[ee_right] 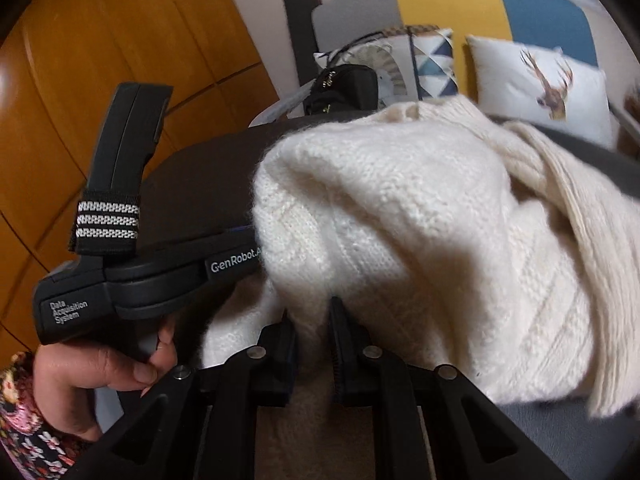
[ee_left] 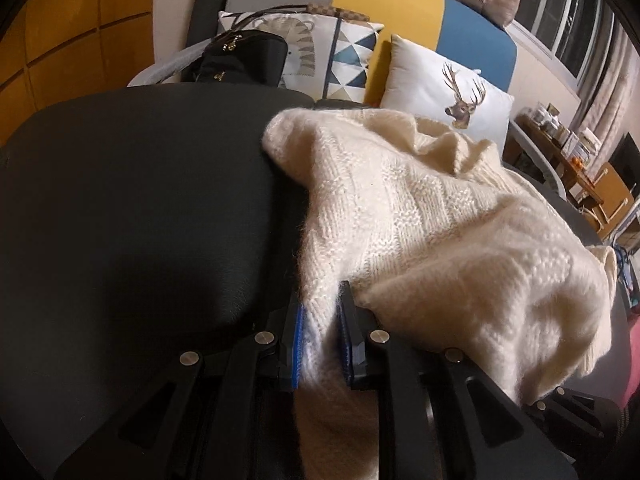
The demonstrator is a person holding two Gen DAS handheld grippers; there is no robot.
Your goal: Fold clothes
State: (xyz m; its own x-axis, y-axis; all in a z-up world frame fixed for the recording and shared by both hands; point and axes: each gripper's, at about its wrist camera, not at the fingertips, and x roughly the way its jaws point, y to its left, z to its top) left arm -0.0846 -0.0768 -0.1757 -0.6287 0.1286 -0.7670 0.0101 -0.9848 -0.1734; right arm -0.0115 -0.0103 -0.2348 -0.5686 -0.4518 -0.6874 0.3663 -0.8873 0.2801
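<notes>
Clamped between blue-padded black fingers of left gripper (ee_left: pixel 320 336): an edge of cream chunky-knit woollen sweater (ee_left: pixel 440 232). Right gripper (ee_right: pixel 312 344), pinching another edge alongside. Bunched and draped over dark padded surface (ee_left: pixel 140 184), partly lifted. Risks: loose fuzzy knit slipping free, stretching under uneven pull, folding crooked.

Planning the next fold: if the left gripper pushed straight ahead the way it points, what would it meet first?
The left gripper is already shut on the cream knitted sweater, so more of that sweater comes first. Beyond it probably the white deer-print cushion, though depth is unclear.
</notes>
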